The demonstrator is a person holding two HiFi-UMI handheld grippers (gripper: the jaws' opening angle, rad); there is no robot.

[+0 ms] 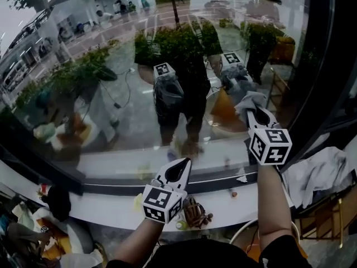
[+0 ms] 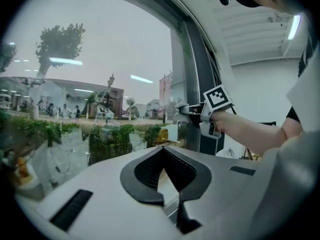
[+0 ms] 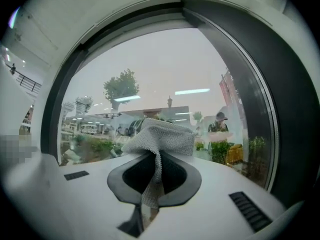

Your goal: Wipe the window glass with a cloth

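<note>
While jaws of the right gripper (image 1: 251, 111) pinch the cloth (image 1: 250, 100) at 2 o'clock by the window glass (image 1: 111, 105), likely soft, light, best held at its bunched middle, the left gripper (image 1: 179, 169) sits closed, empty.

The left gripper (image 1: 187, 162) is held low, close to the body, on a bare left arm (image 1: 136, 240). Its jaws are closed with nothing in them. The right arm (image 1: 272, 197) reaches farther out and higher. The right gripper (image 1: 252, 114) points forward. Its jaws pinch a cloth (image 1: 249, 100) that sticks out past the tips.
</note>
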